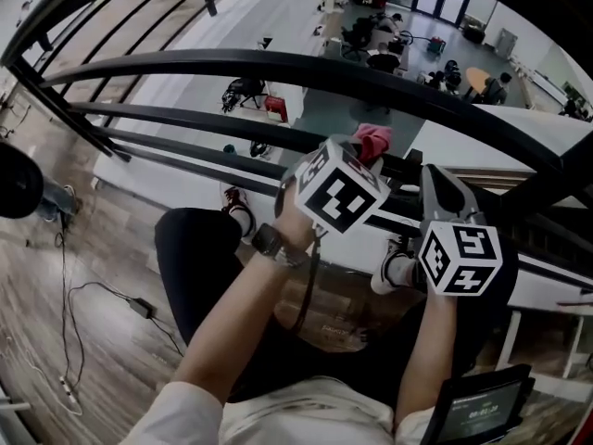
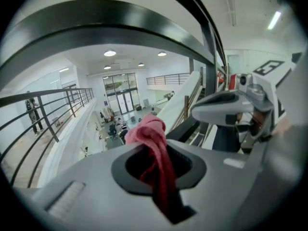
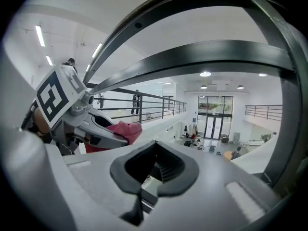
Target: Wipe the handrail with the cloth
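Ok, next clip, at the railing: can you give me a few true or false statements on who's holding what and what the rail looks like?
1. The left gripper is clamped on a red cloth. True.
2. The right gripper holds a second cloth. False: its jaws are together with nothing between them.
3. The person wears a wristwatch on the left wrist. True.
4. The handrail is white. False: it is dark, as are the railing bars below it.
5. The railing overlooks a lower floor. True.
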Demonstrator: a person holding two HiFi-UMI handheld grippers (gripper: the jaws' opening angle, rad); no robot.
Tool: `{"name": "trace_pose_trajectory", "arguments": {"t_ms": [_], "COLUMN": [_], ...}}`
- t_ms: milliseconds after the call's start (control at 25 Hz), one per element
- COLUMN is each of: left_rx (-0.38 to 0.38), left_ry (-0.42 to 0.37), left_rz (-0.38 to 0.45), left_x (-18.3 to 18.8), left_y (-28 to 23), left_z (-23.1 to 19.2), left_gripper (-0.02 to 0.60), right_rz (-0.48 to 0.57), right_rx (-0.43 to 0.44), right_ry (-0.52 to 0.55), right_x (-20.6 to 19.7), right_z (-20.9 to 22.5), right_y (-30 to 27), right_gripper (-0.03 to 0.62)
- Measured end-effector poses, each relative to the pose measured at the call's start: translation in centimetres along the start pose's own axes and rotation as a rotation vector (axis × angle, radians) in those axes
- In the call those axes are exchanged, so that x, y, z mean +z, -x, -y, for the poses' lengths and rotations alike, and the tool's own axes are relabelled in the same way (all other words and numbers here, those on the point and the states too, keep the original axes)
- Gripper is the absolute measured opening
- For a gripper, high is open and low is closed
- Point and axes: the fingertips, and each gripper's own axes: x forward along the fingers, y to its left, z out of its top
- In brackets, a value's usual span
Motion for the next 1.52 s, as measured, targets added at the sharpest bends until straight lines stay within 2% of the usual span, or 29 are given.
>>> {"name": "trace_pose_trajectory", "arguments": {"t_ms": [160, 400, 600, 760, 880, 1120, 1360, 1520], "left_rx": [0.016, 0.007, 0.028, 0.084, 0.143, 0.324, 0.526, 0.599], "left_ry": [-0.079, -0.077, 0.033, 0.100, 0.136, 0.185, 0.146, 0.191], "left_rz": [-0.020, -0.028, -0.008, 0.006, 0.027, 0.071, 0.102, 0.111], "left_x": [-1.8, -3.2, -4.3, -5.7, -7.1, -10.4, -12.6, -15.1], "left_y": [1.9, 3.9, 5.8, 7.7, 9.4, 13.0, 15.9, 17.7], "left_z": [-2.2, -5.2, -7.9, -11.6, -14.3, -19.8, -23.6, -25.1], "left_gripper": [0.061, 0.061, 0.061, 0.061, 0.061, 0.061, 0.063, 0.063], "right_rz": [0.007, -0.001, -0.013, 0.018, 0.010, -0.006, -0.008, 0.002], "right_rx": [0.034, 0.074, 0.084, 0.106, 0.119, 0.136, 0.144, 0.161], "right_ry": [0.017, 0.044, 0.058, 0.048, 0.058, 0.061, 0.053, 0.051], "right_x": [0.6, 0.8, 0.2, 1.5, 1.3, 0.4, 0.6, 0.9], "right_z": [-2.1, -4.5, -5.1, -6.3, -7.1, -7.5, -8.1, -9.6], "right_y": [-0.7, -1.5, -2.6, -2.9, -3.1, -3.3, -3.6, -4.0], "right_gripper": [0.002, 0.002, 0.002, 0.002, 0.002, 0.002, 0.002, 0.002]}}
